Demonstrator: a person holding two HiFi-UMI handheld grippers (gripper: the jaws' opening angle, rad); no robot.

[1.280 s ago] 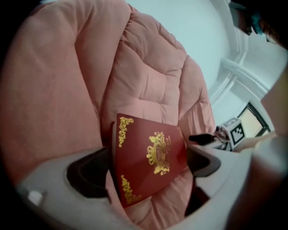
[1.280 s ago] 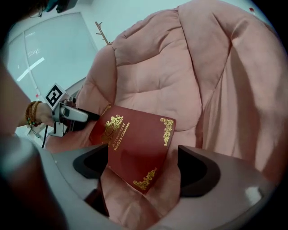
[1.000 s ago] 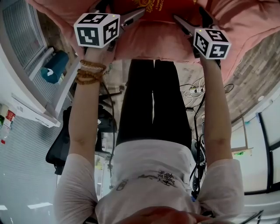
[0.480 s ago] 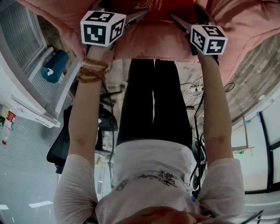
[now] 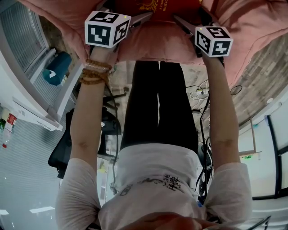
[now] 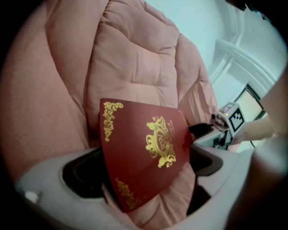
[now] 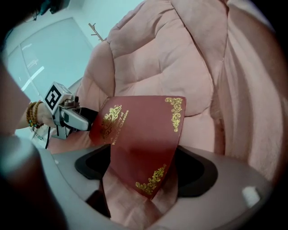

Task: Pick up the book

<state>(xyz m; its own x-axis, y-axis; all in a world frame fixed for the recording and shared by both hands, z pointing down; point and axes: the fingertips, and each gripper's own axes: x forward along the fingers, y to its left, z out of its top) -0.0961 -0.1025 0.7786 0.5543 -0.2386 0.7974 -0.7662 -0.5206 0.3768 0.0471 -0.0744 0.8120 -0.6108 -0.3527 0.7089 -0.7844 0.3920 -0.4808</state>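
Observation:
A dark red book [image 5: 157,5] with gold ornament lies on a pink quilted cushion [image 5: 153,45] at the top of the head view. My left gripper [image 5: 143,17] and right gripper [image 5: 180,21] reach in from either side of it. In the left gripper view one lower corner of the book [image 6: 144,148] sits between the wide-set jaws of the left gripper [image 6: 144,173]. In the right gripper view another corner of the book [image 7: 139,130] sits between the jaws of the right gripper [image 7: 146,170], which are closing. The pads do not visibly press on the cover.
The pink cushion [image 6: 135,54] rises in thick folds behind the book. Below the grippers are the person's legs [image 5: 157,103]. A power strip with cables [image 5: 202,93] lies on the floor at the right. A black chair [image 5: 67,143] and a teal object [image 5: 56,67] stand at the left.
Both marker cubes have drifted slightly inward toward the book, the left one to the right and the right one to the left. The book has not moved.

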